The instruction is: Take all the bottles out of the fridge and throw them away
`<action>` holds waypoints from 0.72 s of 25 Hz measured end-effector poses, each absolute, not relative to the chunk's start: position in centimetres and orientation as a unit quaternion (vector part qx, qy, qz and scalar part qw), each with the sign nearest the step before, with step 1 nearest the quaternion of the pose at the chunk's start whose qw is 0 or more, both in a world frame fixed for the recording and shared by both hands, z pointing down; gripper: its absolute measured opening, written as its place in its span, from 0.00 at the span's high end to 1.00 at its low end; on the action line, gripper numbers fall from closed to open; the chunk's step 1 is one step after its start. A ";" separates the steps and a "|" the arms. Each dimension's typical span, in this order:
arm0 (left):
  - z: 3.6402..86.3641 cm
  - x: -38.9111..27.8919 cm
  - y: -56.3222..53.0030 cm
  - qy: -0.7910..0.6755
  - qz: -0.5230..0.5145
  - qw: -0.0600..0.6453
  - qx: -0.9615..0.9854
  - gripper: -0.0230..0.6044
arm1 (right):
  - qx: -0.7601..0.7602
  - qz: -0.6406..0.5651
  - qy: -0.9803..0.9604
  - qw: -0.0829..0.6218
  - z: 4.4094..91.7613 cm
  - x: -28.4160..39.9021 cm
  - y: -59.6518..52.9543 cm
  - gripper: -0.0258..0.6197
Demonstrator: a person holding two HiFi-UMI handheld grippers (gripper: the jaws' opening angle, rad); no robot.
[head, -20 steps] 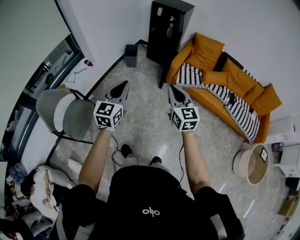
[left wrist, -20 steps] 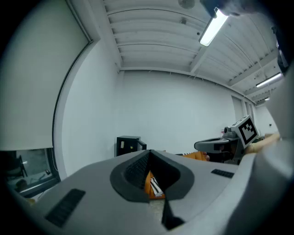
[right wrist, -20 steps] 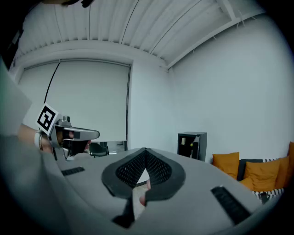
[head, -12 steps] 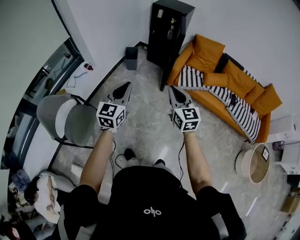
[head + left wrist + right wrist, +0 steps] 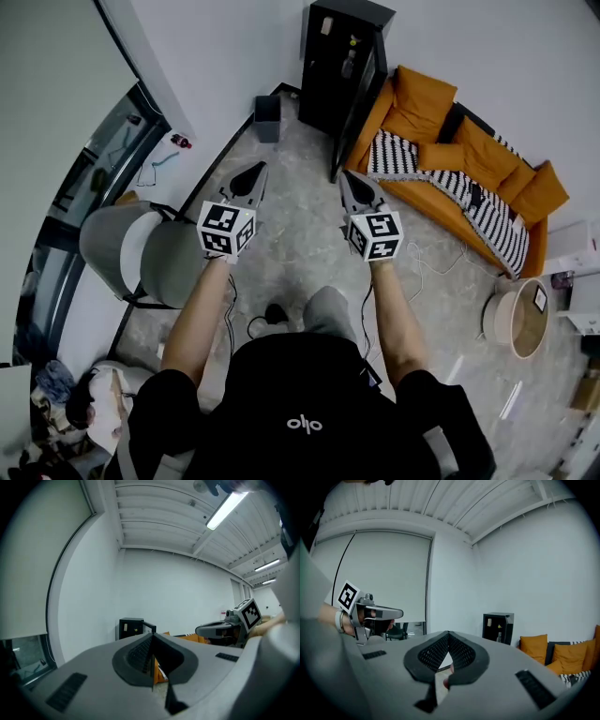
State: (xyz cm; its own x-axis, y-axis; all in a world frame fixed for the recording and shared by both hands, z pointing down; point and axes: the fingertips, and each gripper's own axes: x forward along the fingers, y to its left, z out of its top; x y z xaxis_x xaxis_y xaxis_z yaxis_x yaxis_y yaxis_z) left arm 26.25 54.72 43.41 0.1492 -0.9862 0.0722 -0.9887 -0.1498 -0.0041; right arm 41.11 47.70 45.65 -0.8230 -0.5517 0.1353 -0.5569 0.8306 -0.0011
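At 9 o'clock from the person stands a grey chair (image 5: 141, 255), well clear of the work. The left gripper (image 5: 255, 171) points level towards 12 o'clock, its fingers (image 5: 137, 656) pressed together on nothing. Beyond it, at 11 o'clock against the wall, sits a small dark bin (image 5: 267, 117), the likely place for the discards. The black fridge (image 5: 330, 66) stands at 12 o'clock, well apart from both grippers, with its door (image 5: 364, 94) swung out towards the room. At least one bottle (image 5: 349, 64) stands on a shelf inside; how many there are in all is too small to tell. The right gripper (image 5: 347, 178) aims slightly downward, its fingers (image 5: 461, 656) also closed and empty. At 2 o'clock lies an orange sofa (image 5: 487, 159).

Nothing has been removed yet, so the approach is what carries the risk. Loose cables (image 5: 417, 267) trail across the floor (image 5: 291, 244) near the feet and could catch a step. The door's edge juts into the right gripper's path and could be struck. Arriving with closed fingers would knock the bottle over rather than grasp it, and a smooth bottle may slip on the way to the bin
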 end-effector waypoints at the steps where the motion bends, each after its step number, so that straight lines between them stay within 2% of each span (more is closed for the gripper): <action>1: 43.5 25.6 54.3 -0.651 0.029 0.024 0.758 0.96 | 0.291 0.023 -0.954 0.064 45.7 40.5 47.4 0.96; 6: 43.9 22.6 51.1 -0.650 0.021 0.027 0.759 0.96 | 0.290 0.022 -0.954 0.075 46.2 37.3 44.6 0.96; 18: 43.0 15.0 35.3 -0.661 0.022 0.029 0.749 0.96 | 0.276 0.018 -0.959 0.067 44.9 28.7 27.3 0.96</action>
State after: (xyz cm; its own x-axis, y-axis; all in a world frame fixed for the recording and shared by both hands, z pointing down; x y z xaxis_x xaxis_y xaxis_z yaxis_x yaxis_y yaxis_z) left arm 15.04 35.31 42.95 0.1247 -0.9897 0.0709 -0.9922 -0.1240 0.0146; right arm 28.71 27.26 44.95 -0.8385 -0.5271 0.1380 -0.5319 0.8468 0.0022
